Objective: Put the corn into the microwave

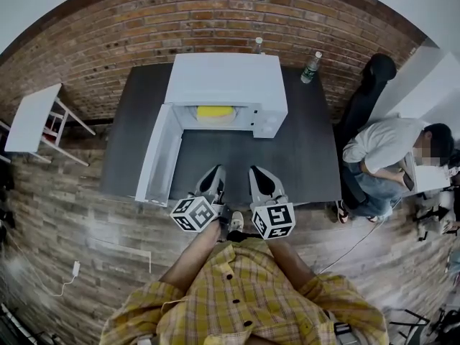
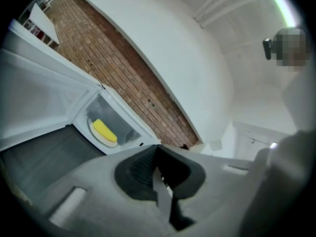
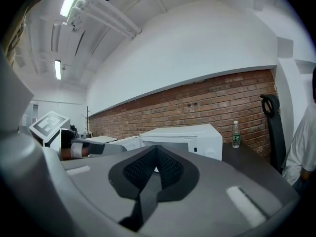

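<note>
The corn point(image 1: 215, 111) lies on a pale plate point(image 2: 98, 138) inside the microwave point(image 1: 223, 77), in the upper middle of the head view, so the placing looks done. The door point(image 1: 159, 153) stands wide open, reaching down the left of the frame toward the near edge of the dark table point(image 1: 309, 157).

Both grippers hang at the lower middle, near that table edge and well apart from the microwave. The left gripper point(image 1: 210, 182) has its jaws pressed together with nothing between them, and so does the right gripper point(image 1: 263, 180).

The likely trouble is with the door. It sits just up and left of the left gripper, so a careless sweep could knock it or slam it. A hard push could slide the microwave back toward the bottle point(image 1: 257, 45) behind it. I cannot tell how close the plate sits to the front lip. If it overhangs, a closing door would catch it and could roll the corn off.
</note>
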Demonstrator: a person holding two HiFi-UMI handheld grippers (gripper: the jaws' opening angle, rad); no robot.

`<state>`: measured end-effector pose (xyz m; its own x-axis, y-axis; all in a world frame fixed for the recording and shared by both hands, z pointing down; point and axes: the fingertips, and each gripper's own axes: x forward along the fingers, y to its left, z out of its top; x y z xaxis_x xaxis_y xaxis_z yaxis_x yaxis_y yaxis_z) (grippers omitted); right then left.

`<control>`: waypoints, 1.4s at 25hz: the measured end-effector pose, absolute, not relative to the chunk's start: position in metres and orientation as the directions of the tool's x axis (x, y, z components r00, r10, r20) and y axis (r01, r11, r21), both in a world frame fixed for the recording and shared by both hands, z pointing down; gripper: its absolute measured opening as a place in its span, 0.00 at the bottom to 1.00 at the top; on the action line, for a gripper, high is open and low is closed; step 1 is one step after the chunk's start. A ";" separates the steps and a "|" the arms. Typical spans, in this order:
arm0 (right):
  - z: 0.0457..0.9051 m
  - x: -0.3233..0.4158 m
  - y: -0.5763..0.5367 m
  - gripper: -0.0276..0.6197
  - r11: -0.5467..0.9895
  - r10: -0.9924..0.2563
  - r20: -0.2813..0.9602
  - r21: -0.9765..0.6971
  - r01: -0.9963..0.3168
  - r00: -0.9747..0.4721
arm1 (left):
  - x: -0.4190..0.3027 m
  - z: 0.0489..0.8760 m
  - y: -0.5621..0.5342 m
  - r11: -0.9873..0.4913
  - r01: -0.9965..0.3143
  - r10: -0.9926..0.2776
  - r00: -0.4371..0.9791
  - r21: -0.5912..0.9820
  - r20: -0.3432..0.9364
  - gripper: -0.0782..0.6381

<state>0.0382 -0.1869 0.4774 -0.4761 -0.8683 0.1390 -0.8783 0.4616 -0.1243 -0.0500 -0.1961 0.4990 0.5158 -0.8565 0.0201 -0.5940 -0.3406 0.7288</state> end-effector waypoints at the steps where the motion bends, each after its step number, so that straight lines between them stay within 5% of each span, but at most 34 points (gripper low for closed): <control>1: 0.477 0.038 -0.187 0.05 0.462 -0.868 0.139 -0.125 -0.878 -0.476 | -0.050 0.499 -0.194 -0.345 -0.602 -0.856 0.516 0.720 0.021 0.10; 16: 0.471 0.033 -0.184 0.05 0.456 -0.876 0.116 -0.121 -0.882 -0.469 | -0.048 0.476 -0.179 -0.454 -0.795 -0.859 0.511 0.401 0.040 0.10; 35: 0.467 0.036 -0.172 0.05 0.471 -0.871 0.094 -0.124 -0.873 -0.483 | -0.041 0.468 -0.166 -0.451 -0.874 -0.878 0.470 0.180 0.085 0.10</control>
